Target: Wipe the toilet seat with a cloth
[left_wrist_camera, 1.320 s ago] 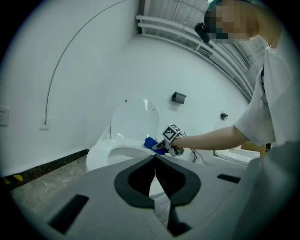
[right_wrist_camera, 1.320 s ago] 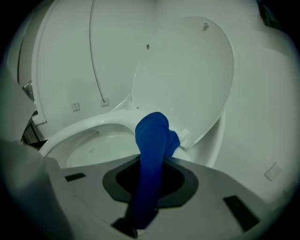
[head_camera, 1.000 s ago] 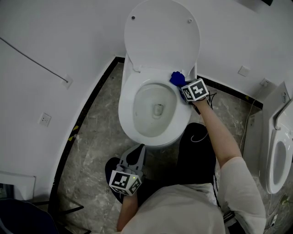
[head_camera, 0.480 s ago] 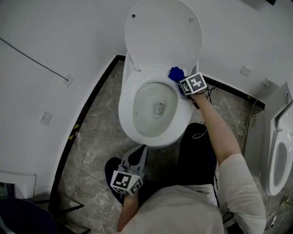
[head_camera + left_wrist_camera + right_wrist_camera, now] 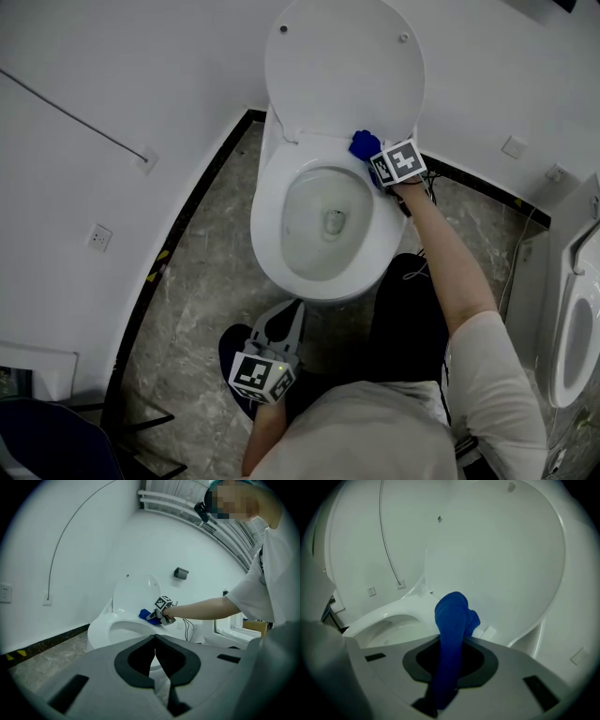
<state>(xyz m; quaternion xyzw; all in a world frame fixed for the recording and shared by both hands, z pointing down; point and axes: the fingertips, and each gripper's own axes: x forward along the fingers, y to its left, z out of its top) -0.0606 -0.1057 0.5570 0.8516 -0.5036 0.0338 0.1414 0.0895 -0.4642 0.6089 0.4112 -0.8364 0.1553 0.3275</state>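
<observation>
The white toilet seat [image 5: 272, 234] lies down and its lid [image 5: 342, 66] stands upright. A blue cloth [image 5: 364, 143] rests on the seat's rear right part, close to the hinge. My right gripper [image 5: 373, 161] is shut on the blue cloth [image 5: 451, 620], which bulges out past the jaws toward the lid [image 5: 501, 555]. My left gripper [image 5: 281, 323] hangs low in front of the bowl, shut with nothing in it [image 5: 155, 641]. From there I see the seat [image 5: 123, 620], the cloth [image 5: 144, 615] and the right gripper [image 5: 152, 617] beyond.
A urinal [image 5: 572, 337] stands at the right edge. The curved white wall at the left carries a socket [image 5: 98, 237] and a thin cable [image 5: 75, 117]. A black skirting [image 5: 178, 225] borders the marble floor [image 5: 197, 309]. The person's dark trouser legs [image 5: 408, 309] are right of the bowl.
The right gripper has slid the blue cloth a little further back along the seat toward the hinge. The left gripper has stayed where it was.
</observation>
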